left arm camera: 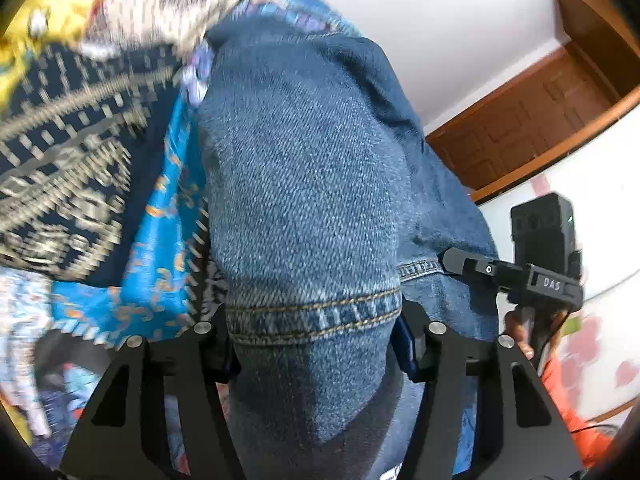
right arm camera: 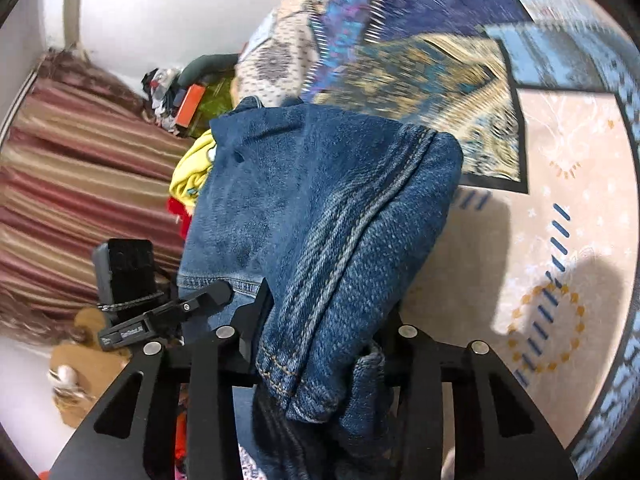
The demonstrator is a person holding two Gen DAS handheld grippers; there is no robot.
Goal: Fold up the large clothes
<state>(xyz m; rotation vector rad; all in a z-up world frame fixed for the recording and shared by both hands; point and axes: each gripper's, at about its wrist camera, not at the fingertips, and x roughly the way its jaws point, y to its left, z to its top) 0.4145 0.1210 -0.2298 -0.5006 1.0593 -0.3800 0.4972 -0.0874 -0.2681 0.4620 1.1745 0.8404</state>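
Left tool (left arm camera: 316, 344) pinches the hemmed cuff of the blue jeans (left arm camera: 304, 184), denim bulging between its two black fingers and rising toward twelve o'clock; at three o'clock the right tool (left arm camera: 452, 260) bites a second stitched hem, a hand (left arm camera: 520, 332) showing beneath it; patterned cloths (left arm camera: 80, 168) lie blurred from nine to eleven o'clock. Seen from the right wrist, the right tool (right arm camera: 320, 344) clamps a folded cuff of the jeans (right arm camera: 320, 200), which drape upward over a patterned rug (right arm camera: 552, 184); the left tool (right arm camera: 218, 294) grips denim at nine o'clock; a yellow garment (right arm camera: 192, 172) and striped curtain (right arm camera: 80, 184) sit beyond.
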